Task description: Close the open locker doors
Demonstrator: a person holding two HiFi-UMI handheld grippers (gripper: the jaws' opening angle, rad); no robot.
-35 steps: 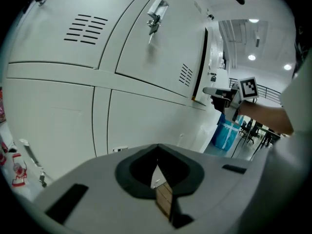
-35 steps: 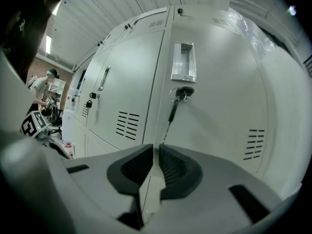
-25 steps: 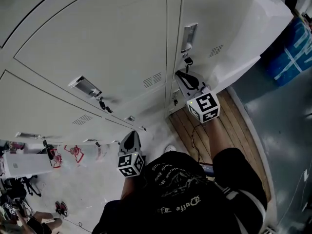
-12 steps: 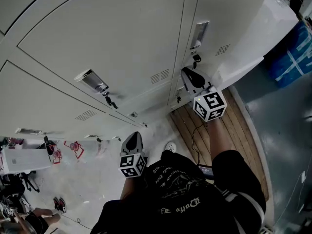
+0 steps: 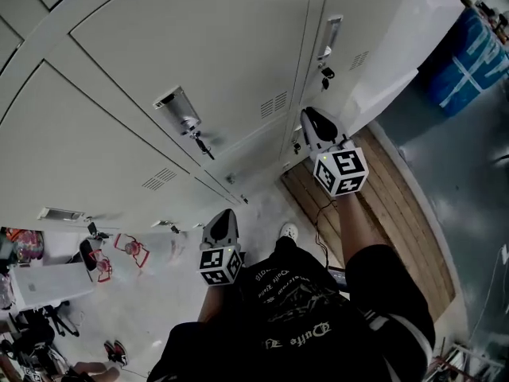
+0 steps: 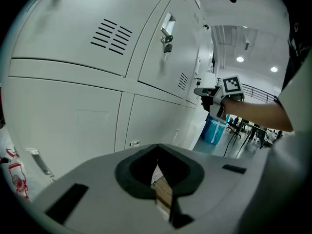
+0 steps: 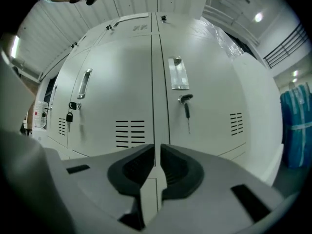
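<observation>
Head view: the locker doors (image 5: 183, 46) fill the frame from 9 to 1 o'clock, and every door in sight lies flush in the bank. A key (image 5: 203, 144) hangs under one handle near centre. The left gripper (image 5: 225, 215) points at the lockers from about 6 o'clock. The right gripper (image 5: 312, 118) sits at 2 o'clock, its tip close to the seam between two doors, above wooden boards (image 5: 390, 213) at 4 o'clock.

Left gripper view: the left gripper (image 6: 157, 150) has its jaws together at the tips with nothing between them. Closed doors (image 6: 73, 111) run from 9 to 12 o'clock, and the right gripper (image 6: 207, 92) shows at 2 o'clock.

Right gripper view: the right gripper (image 7: 157, 152) has its jaws drawn almost together, only a thin slit left, and is empty. It is aimed at the seam between two closed doors. A keyed door (image 7: 204, 96) stands at 1 o'clock, and a padlock (image 7: 69, 116) at 9 o'clock.
</observation>
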